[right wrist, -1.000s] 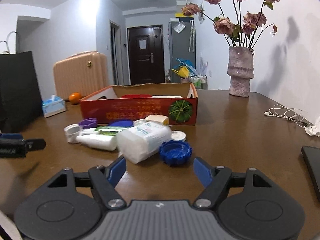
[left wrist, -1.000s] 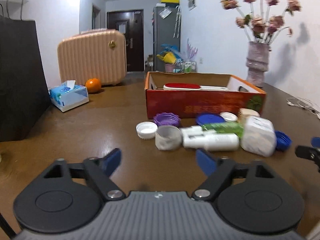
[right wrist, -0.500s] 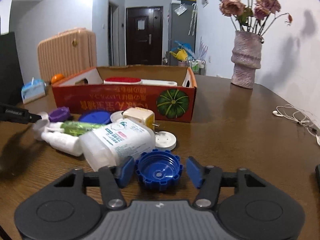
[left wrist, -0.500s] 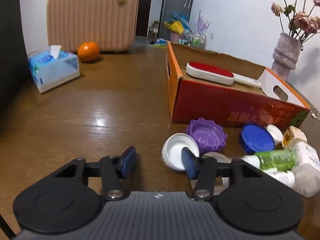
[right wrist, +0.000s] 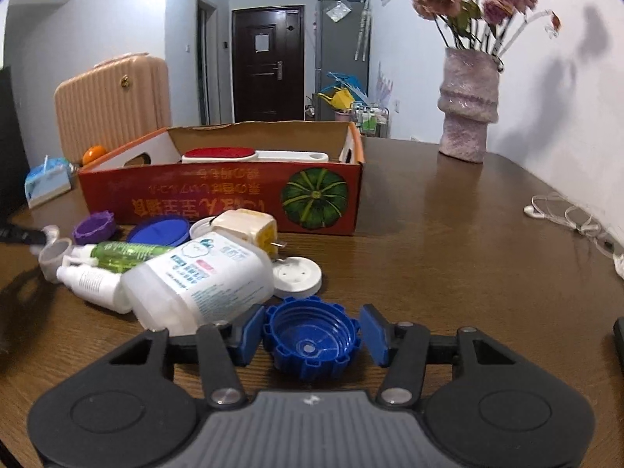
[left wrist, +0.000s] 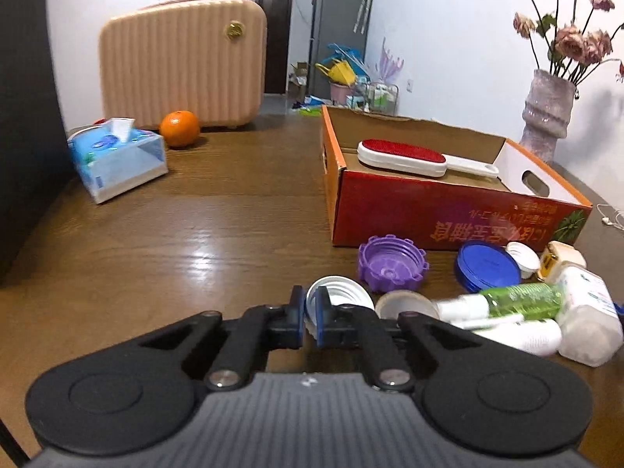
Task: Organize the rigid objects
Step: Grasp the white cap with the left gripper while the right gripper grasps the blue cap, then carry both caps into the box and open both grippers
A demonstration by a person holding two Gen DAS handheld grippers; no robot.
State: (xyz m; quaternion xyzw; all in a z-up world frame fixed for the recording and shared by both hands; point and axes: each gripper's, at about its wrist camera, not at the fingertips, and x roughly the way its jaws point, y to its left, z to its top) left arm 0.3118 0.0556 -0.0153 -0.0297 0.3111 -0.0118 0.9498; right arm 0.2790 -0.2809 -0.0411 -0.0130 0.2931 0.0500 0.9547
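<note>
Cardboard box (left wrist: 448, 226), red-printed and open-topped, far side of the table (left wrist: 214, 234); one thing inside, a white lint brush (left wrist: 401, 158) with a red pad, lying flat along the bottom.

Loose clutter just in front of the box's near wall: purple cap (left wrist: 392, 263) with a lugged rim, hollow side up; flat blue lid (left wrist: 487, 269) beside it; cream plug adapter (right wrist: 249, 228) close to the box wall; round white disc (right wrist: 298, 277) flat on the wood. Green bottle (left wrist: 518, 300) and white spray bottle (left wrist: 522, 335) on their sides, touching; large white bottle (left wrist: 589, 323) tipped over against them, crowding the left pad of the right claw (right wrist: 310, 337).

Further off: tissue box (left wrist: 117, 158), orange (left wrist: 180, 128), peach suitcase (left wrist: 183, 74) at the far left; vase (right wrist: 468, 105) of dried roses by the wall; white cable (right wrist: 565, 214) at the right edge.

Left claw (left wrist: 310, 321) fully closed, pinching the near rim of a white cap (left wrist: 343, 296) that sits hollow side up, just short of the purple one.

Right claw about half open, jaws just now closing, around a blue cap (right wrist: 310, 341): deep blue plastic, lugged rim, threads showing inside, hollow side up, flat on the table. Left pad against its side, a sliver of gap at the right pad; not yet gripped.
</note>
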